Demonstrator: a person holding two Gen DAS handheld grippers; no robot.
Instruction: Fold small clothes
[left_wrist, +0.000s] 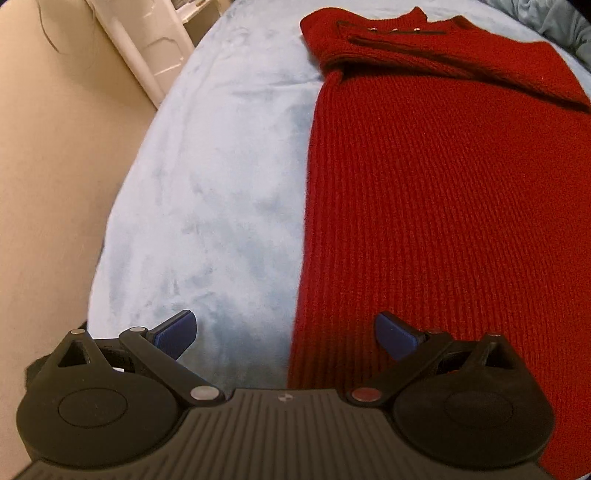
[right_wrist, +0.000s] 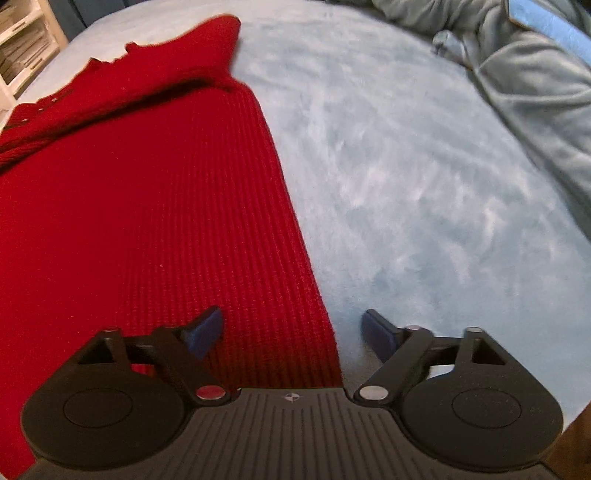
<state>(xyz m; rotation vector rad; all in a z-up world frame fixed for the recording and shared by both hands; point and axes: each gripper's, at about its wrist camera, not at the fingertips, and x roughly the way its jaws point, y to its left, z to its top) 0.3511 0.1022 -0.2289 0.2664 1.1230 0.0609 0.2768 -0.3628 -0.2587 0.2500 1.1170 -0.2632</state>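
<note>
Red sweater (left_wrist: 443, 206) flat on bed (left_wrist: 221, 184).
My left hand-held gripper (left_wrist: 286, 334) and right hand-held gripper (right_wrist: 291, 332) both released, straddling its side edges.

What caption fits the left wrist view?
Open left gripper straddling the left edge of a red ribbed knit sweater on a pale blue plush blanket.

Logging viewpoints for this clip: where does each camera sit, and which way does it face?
Left wrist: on the left gripper, looking forward over the red sweater's left edge and the light blue blanket; its open blue-padded fingers show.
Right wrist: on the right gripper, looking forward over the sweater's right edge; its open fingers show, and a grey bedding pile lies beyond.
Shared: sweater, blanket.
</note>
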